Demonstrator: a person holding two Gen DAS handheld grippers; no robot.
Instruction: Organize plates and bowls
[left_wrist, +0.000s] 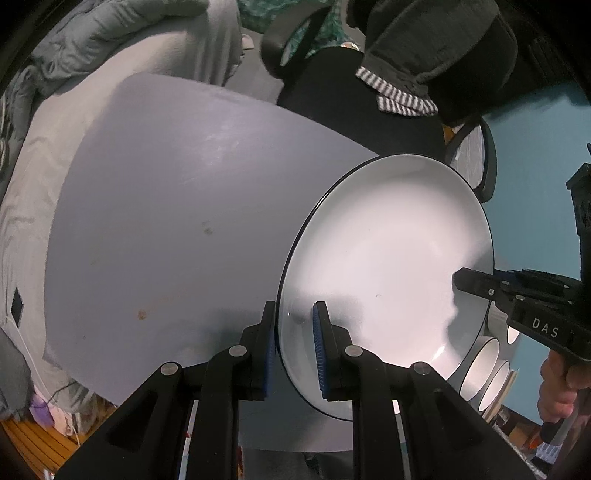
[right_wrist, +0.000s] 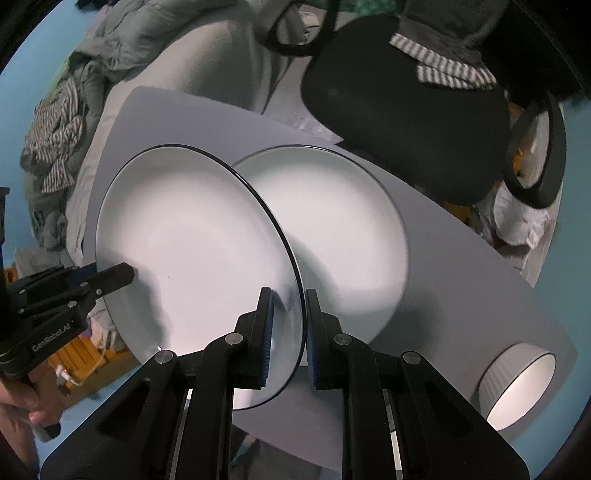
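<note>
A white plate with a dark rim is held in the air between both grippers, tilted above the grey table. My left gripper straddles its near rim, and the rim sits between the pads. My right gripper straddles the opposite rim of the same plate. The right gripper also shows in the left wrist view. A second white plate lies flat on the table behind the held one. A white ribbed bowl stands at the table's right edge; several bowls show below the held plate.
A black chair with a striped cloth stands behind the table. A bed with grey bedding lies at the left. The floor is blue.
</note>
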